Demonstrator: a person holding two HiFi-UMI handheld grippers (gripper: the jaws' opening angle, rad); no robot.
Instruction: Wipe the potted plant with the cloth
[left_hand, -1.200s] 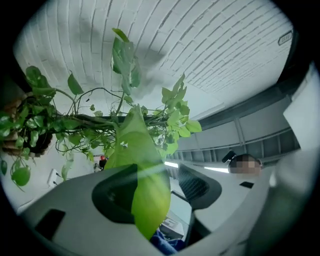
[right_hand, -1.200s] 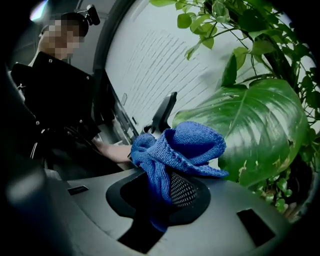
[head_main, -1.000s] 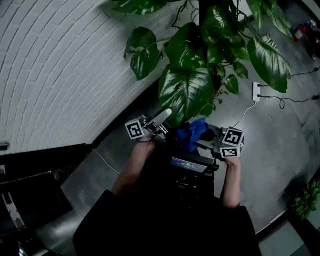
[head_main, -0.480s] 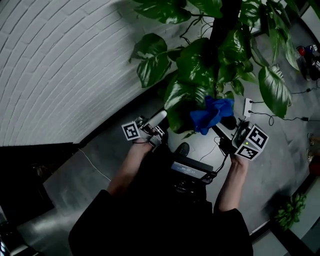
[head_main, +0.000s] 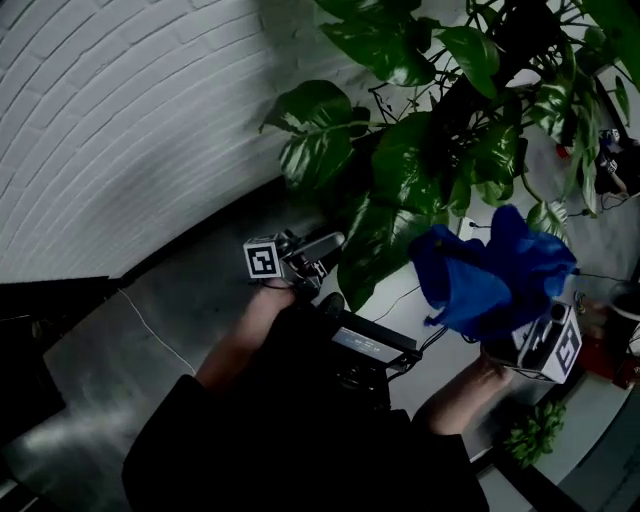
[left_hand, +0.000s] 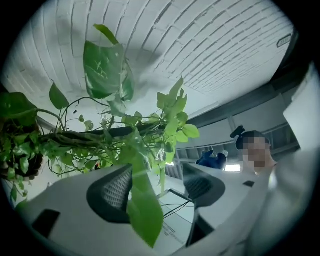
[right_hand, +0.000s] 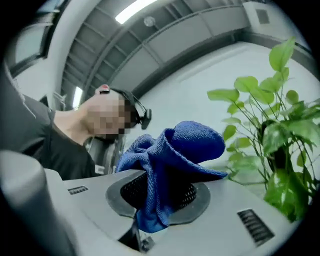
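Note:
The potted plant (head_main: 400, 170) spreads big green leaves over the upper middle of the head view. My left gripper (head_main: 325, 245) reaches toward its lower leaves. In the left gripper view this gripper (left_hand: 157, 187) is open and its jaws have just been opening. A hanging leaf (left_hand: 145, 215) lies between the pads (left_hand: 112, 192), close to the left one and not pressed. The blue cloth (head_main: 490, 275) is bunched up high at the right, beside the foliage. My right gripper (right_hand: 162, 192) is shut on the cloth (right_hand: 185, 145), which drapes over its jaws and hides them in the head view.
A white brick wall (head_main: 130, 110) runs along the left, meeting the grey floor. A thin cable (head_main: 150, 320) crosses the floor. A dark device (head_main: 375, 345) hangs at the person's chest. A small green plant (head_main: 535, 430) sits lower right, with red clutter (head_main: 600, 355) near it.
The right gripper has lifted the blue cloth from near the lower leaves up and to the right. The left gripper has shifted slightly toward the plant.

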